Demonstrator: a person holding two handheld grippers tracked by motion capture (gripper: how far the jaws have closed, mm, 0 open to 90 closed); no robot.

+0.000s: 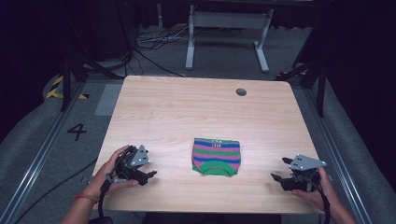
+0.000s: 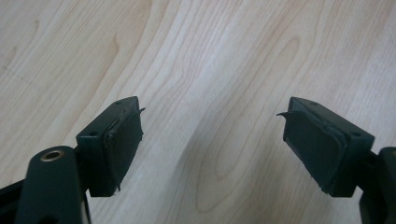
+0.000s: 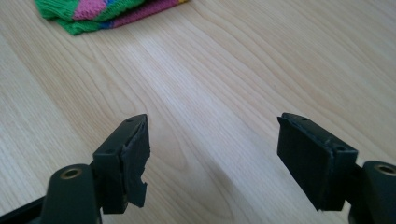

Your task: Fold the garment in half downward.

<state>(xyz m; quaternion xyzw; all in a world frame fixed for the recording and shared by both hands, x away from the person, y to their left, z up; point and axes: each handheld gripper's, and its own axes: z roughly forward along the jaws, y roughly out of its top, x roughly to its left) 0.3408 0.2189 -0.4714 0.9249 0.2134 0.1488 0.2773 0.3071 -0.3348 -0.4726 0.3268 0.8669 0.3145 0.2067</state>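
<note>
Item: striped knit garment (image 1: pixel 216 156), green, pink and blue, folded; I am seeing it lying flat near the middle of the desk's (image 1: pixel 187 112) near edge. Left tongs (image 1: pixel 150 176) I am holding near the near-left corner, jaws wide, nothing between. Right tongs (image 1: pixel 279 170) are sitting near the near-right corner, jaws wide, likewise empty.

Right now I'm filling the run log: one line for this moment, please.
cloth: folded, table centre | left tongs: open, empty | right tongs: open, empty
</note>
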